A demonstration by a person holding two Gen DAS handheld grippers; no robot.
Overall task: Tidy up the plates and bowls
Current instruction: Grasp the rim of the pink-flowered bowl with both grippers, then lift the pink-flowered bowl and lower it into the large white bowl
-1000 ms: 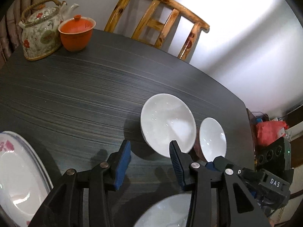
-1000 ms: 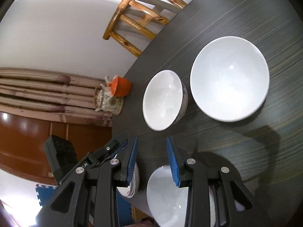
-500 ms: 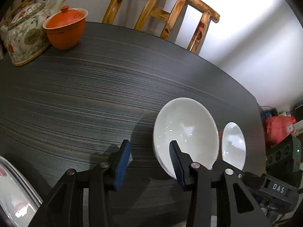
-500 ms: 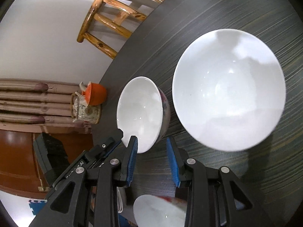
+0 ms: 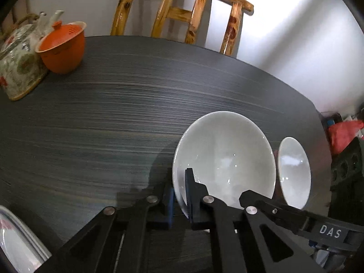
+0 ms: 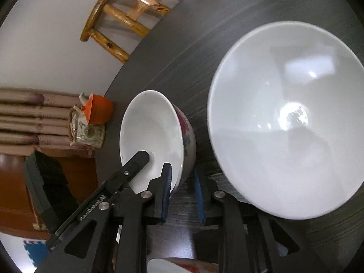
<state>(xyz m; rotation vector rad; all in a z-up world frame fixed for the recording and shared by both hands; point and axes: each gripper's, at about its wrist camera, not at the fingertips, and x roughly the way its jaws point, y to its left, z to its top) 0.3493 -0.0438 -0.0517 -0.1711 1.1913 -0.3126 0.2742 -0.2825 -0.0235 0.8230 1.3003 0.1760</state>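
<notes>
A large white bowl (image 5: 225, 159) sits on the dark table (image 5: 113, 113); it also shows in the right wrist view (image 6: 286, 118). My left gripper (image 5: 179, 195) is shut on its near rim, one finger inside and one outside. A smaller white bowl with red flowers outside (image 6: 157, 136) stands beside it; it also shows in the left wrist view (image 5: 293, 170). My right gripper (image 6: 183, 184) straddles its near rim, one finger inside, one outside, with a gap left on the outer side. A white plate (image 5: 16, 243) lies at the lower left.
A floral teapot (image 5: 18, 61) and an orange lidded cup (image 5: 62, 45) stand at the table's far left. A wooden chair (image 5: 182, 16) stands behind the table. Another white dish (image 6: 182, 266) shows under my right gripper. A red bag (image 5: 343, 134) lies off the table's right edge.
Both grippers moved forward to the bowls. My left gripper closed on the large bowl's rim. My right gripper came over the small bowl's rim and narrowed a little.
</notes>
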